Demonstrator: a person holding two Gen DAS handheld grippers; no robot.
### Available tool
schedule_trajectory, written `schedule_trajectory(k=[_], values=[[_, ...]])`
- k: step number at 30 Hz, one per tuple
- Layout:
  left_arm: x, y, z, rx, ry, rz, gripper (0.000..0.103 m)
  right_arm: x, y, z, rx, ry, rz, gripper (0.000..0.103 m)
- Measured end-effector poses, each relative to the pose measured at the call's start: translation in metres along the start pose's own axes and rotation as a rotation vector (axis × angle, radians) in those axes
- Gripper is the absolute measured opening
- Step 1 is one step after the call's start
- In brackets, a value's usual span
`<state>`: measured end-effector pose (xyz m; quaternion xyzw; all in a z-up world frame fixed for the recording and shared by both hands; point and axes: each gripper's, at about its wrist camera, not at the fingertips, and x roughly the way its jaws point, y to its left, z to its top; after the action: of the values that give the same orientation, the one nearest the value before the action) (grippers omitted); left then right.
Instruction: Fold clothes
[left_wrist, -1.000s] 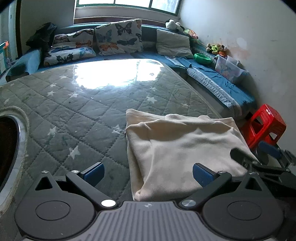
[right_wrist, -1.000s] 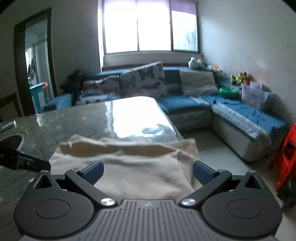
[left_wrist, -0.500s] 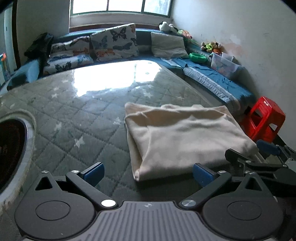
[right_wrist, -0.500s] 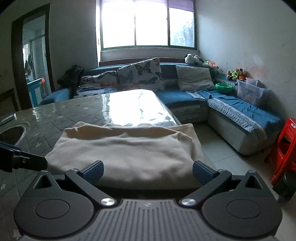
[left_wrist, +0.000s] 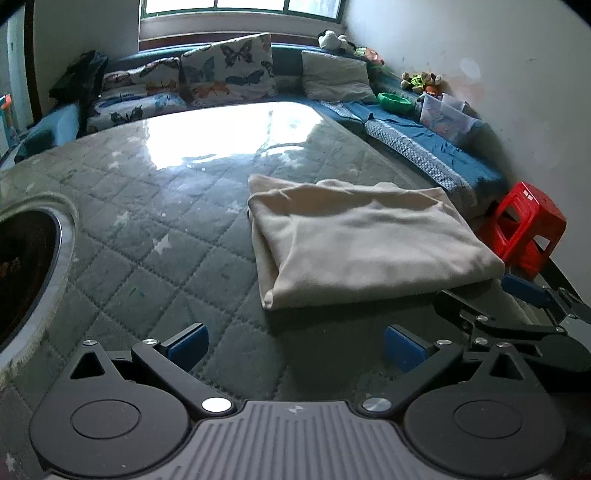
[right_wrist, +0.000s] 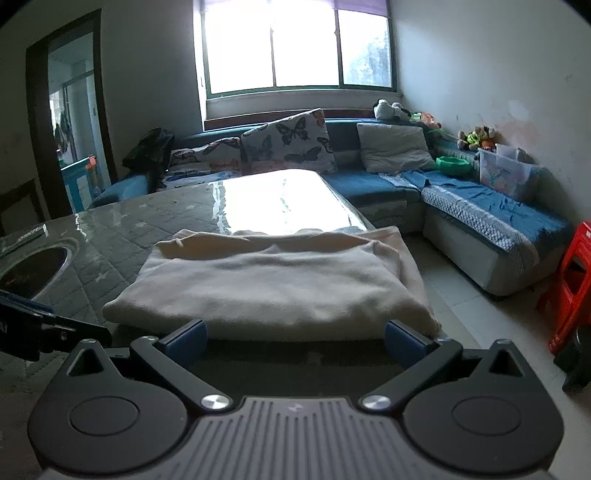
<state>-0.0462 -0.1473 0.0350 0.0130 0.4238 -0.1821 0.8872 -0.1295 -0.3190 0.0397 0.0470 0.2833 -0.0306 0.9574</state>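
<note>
Cream garment (left_wrist: 365, 240) lay folded on the quilted table (left_wrist: 147, 221) — fold looked done, probably. Left gripper (left_wrist: 295, 341) and right gripper (right_wrist: 295, 338) both spread, empty — next: another fold or set aside.

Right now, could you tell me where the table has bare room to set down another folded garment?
The quilted table is bare between the round recess on its left and the folded cream garment, and across the shiny far end towards the butterfly cushions. The right edge is crowded: the garment reaches it.
</note>
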Motion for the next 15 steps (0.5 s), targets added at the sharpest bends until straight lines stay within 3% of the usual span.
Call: schedule_trajectory(k=[15], values=[[-0.001,-0.008,-0.012,-0.002,0.040,0.006,0.103,-0.009,-0.006,-0.008,0.069,0.007,-0.004,0.103]])
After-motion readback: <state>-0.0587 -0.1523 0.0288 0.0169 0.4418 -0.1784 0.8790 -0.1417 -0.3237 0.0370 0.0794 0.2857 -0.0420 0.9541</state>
